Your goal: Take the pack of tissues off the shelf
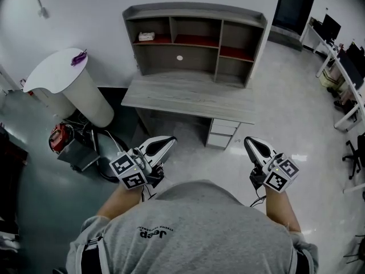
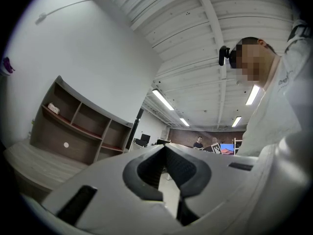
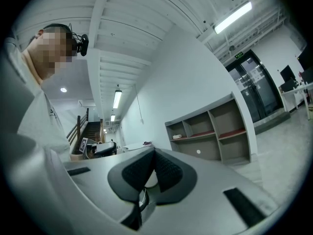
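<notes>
Nearest is the person (image 1: pixel 188 227), in a grey T-shirt, with a forearm reaching out on each side. The left tongs (image 1: pixel 165 144) are closed: in the left gripper view the two dark ribbed pads meet at their tips with nothing between them. The right tongs (image 1: pixel 251 144) are closed as well, pads tip to tip and empty in the right gripper view. Both point ahead over the glossy floor (image 1: pixel 296 124), on the person's side of the front edge of the furniture.

Beyond them stands a grey wood-grain tabletop (image 1: pixel 188 96) with a stack of drawers (image 1: pixel 223 135) under its right end. To the left, near the tabletop, is a white round table (image 1: pixel 54 73) with a small purple object (image 1: pixel 78 57) on top, and at its foot a red item (image 1: pixel 57 138) among dark clutter (too small to make out).

At the back of the tabletop sits the shelf (image 1: pixel 194 11), a grey unit against the white wall (image 1: pixel 85 10), its boards lined in red. The pack of tissues (image 1: pixel 146 36) lies in the upper left compartment, flat on the red board, well apart from both tongs. Under that compartment is a wide open bay with a small white round spot (image 1: pixel 179 57) on its back panel.
</notes>
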Action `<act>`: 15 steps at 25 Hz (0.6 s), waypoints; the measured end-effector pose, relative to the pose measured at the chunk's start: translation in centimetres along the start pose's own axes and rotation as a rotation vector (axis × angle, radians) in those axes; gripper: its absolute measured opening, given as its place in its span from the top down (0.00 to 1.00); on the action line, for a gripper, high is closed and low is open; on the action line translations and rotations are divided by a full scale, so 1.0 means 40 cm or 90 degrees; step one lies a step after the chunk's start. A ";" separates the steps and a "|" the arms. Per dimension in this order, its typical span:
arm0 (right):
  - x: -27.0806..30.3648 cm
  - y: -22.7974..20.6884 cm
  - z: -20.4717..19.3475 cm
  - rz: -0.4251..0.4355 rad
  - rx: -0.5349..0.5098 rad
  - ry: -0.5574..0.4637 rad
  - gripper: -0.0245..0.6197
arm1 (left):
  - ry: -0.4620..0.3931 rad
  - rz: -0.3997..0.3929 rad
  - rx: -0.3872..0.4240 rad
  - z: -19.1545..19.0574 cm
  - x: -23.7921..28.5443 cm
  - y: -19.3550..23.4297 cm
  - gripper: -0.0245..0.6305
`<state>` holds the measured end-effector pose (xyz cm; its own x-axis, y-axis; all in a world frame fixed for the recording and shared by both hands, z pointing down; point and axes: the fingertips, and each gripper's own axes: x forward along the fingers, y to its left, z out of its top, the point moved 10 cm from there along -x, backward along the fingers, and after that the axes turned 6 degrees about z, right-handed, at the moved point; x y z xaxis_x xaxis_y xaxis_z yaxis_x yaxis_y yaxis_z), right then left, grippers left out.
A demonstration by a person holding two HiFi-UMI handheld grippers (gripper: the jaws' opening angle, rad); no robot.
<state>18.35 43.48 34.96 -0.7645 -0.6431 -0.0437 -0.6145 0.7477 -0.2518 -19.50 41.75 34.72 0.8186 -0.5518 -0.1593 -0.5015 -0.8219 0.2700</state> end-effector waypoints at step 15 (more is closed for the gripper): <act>0.221 -0.146 -0.024 -0.008 0.012 0.007 0.93 | 0.018 -0.026 -0.017 0.018 0.080 0.286 0.95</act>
<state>14.98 33.58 36.96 -0.7593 -0.6501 -0.0304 -0.6199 0.7366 -0.2706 -22.81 30.47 36.63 0.8459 -0.5136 -0.1439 -0.4602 -0.8391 0.2899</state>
